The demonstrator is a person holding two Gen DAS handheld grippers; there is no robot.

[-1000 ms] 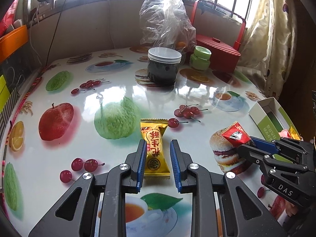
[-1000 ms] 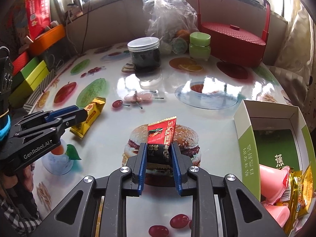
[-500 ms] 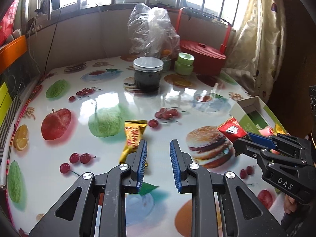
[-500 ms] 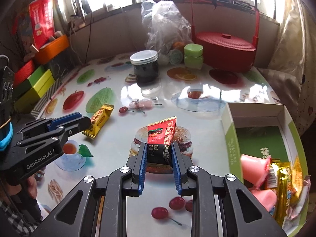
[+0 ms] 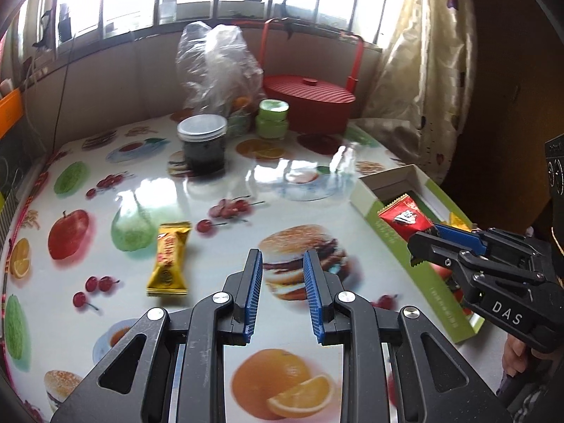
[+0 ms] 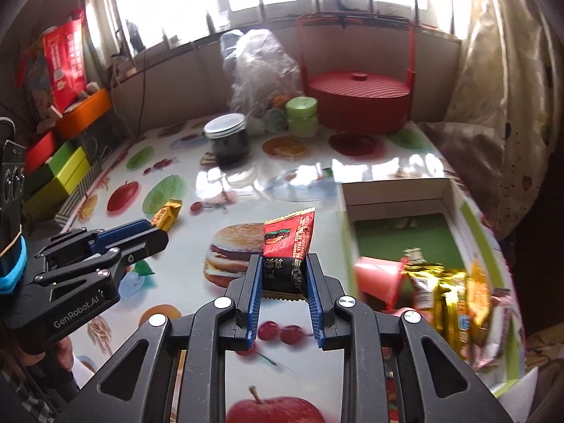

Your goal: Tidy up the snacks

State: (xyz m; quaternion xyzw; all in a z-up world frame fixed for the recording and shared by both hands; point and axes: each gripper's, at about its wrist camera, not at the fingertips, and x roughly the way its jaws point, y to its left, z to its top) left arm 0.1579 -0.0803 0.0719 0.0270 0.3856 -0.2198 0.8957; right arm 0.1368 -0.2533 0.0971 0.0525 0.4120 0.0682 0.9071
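Note:
My right gripper (image 6: 283, 271) is shut on a red and black snack packet (image 6: 288, 246) and holds it above the table, just left of the green and white box (image 6: 387, 197). The left wrist view shows that packet (image 5: 405, 216) over the box's near wall (image 5: 405, 250), and the right gripper (image 5: 428, 246) beside it. The box holds a pink cup (image 6: 379, 278) and several gold packets (image 6: 454, 299). My left gripper (image 5: 282, 275) is open and empty above the table. A yellow snack bar (image 5: 170, 259) lies on the table to its left.
A dark jar with a white lid (image 5: 203, 144), a green jar (image 5: 273, 118), a clear plastic bag (image 5: 215, 67) and a red lidded basket (image 5: 310, 98) stand at the table's far side. Coloured boxes (image 6: 60, 172) sit at the left edge.
My left gripper has drawn back and to the right, away from the yellow bar. My right gripper has lifted the red packet and carried it right, up to the box.

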